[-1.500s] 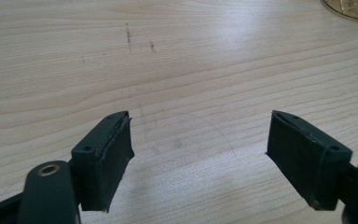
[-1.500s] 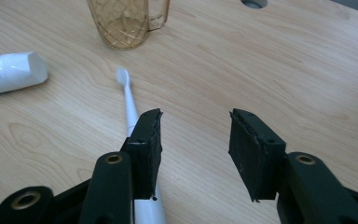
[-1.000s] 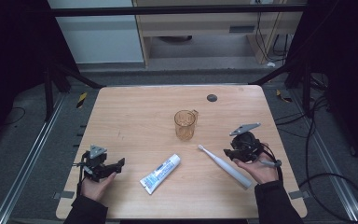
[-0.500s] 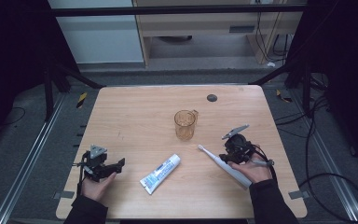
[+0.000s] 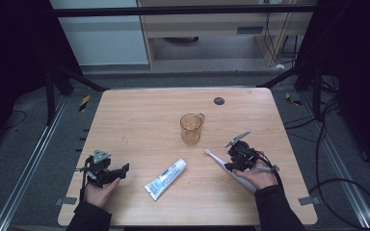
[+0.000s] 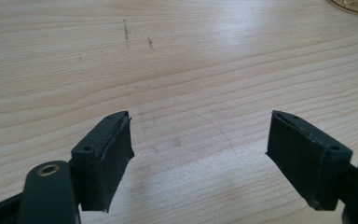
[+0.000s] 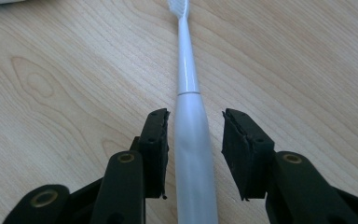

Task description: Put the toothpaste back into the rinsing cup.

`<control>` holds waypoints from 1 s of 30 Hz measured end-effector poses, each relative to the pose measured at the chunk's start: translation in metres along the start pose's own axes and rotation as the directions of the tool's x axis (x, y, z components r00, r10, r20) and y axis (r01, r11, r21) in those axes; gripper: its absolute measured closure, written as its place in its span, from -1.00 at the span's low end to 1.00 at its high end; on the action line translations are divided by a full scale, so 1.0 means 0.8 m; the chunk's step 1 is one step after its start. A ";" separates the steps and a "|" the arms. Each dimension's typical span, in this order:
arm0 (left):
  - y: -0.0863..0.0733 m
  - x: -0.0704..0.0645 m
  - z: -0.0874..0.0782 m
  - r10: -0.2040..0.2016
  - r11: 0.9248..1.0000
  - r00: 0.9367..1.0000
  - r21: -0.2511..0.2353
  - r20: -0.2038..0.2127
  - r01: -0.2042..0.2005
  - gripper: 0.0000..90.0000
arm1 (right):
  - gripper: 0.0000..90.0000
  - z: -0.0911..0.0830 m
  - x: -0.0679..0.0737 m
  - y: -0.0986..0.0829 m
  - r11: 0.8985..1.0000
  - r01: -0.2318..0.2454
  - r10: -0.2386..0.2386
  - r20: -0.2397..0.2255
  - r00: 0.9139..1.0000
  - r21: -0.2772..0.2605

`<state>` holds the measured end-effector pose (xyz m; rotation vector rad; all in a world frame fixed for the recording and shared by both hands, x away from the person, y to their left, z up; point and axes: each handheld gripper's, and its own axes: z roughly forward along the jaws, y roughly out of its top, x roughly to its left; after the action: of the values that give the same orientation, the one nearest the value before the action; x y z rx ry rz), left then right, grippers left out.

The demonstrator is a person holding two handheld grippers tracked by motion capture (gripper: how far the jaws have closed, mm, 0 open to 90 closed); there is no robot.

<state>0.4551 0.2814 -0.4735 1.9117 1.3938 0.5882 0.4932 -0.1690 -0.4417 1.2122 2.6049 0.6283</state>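
- Right gripper (image 7: 193,144): jaws part-spread, straddling the handle of the white electric toothbrush (image 7: 189,116); narrow gaps show on both sides.
- Toothbrush lies flat on the light wooden table (image 5: 139,115), right of the white toothpaste tube (image 5: 165,179), brush head toward the amber glass mug (image 5: 191,128).
- Left gripper (image 6: 198,154): jaws spread wide over bare wood.

Left gripper (image 6: 198,158) sits low with its jaws spread wide; right gripper (image 7: 193,156) has its jaws narrowed but not closed, both hands gripping from behind.
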 end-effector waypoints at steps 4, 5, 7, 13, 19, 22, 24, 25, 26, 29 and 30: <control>0.000 0.000 0.000 0.001 1.000 1.000 0.000 -0.001 -0.001 -0.53 | 0.35 0.006 -0.001 0.001 1.000 0.010 -0.010 -0.001 1.000 0.015; 0.000 0.000 0.000 0.001 1.000 1.000 0.001 0.000 -0.001 -0.53 | 0.35 0.008 -0.001 0.001 1.000 0.009 -0.009 0.001 1.000 0.017; 0.000 0.000 0.000 0.001 1.000 1.000 0.001 -0.001 -0.001 -0.53 | 0.35 0.010 -0.002 0.000 1.000 0.005 -0.005 -0.001 1.000 0.023; 0.000 0.000 0.000 0.003 1.000 1.000 0.005 -0.001 -0.003 -0.53 | 0.35 0.019 -0.003 -0.003 0.999 0.005 -0.005 -0.012 1.000 0.045; 0.000 0.000 0.001 0.000 1.000 1.000 0.003 0.000 0.000 -0.53 | 0.36 0.027 -0.004 -0.004 0.997 0.000 0.001 -0.017 1.000 0.072; 0.000 0.000 0.000 0.003 1.000 1.000 0.006 0.000 -0.003 -0.53 | 0.38 0.029 -0.005 -0.005 0.997 0.001 0.000 -0.018 1.000 0.078; 0.000 0.000 0.001 0.003 1.000 1.000 0.006 0.000 -0.003 -0.53 | 0.39 0.031 -0.004 -0.005 0.997 -0.001 0.003 -0.019 1.000 0.083; 0.000 0.000 0.000 0.002 1.000 1.000 0.006 0.000 -0.002 -0.53 | 0.40 0.032 -0.005 -0.006 0.996 0.004 -0.002 -0.021 1.000 0.085; 0.000 0.000 0.000 0.002 1.000 1.000 0.006 0.000 -0.002 -0.53 | 0.41 0.033 -0.005 -0.006 0.996 0.006 -0.004 -0.017 1.000 0.092; 0.000 0.000 0.001 0.002 1.000 1.000 0.006 0.000 -0.002 -0.53 | 0.43 0.034 -0.004 -0.006 0.996 0.005 -0.004 -0.017 1.000 0.093; 0.000 0.000 0.001 0.002 1.000 1.000 0.006 0.000 -0.002 -0.53 | 0.43 0.034 -0.004 -0.006 0.995 0.000 0.002 -0.016 1.000 0.096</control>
<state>0.4555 0.2813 -0.4738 1.9188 1.3951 0.5855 0.5015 -0.1659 -0.4679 1.2412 2.6762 0.5206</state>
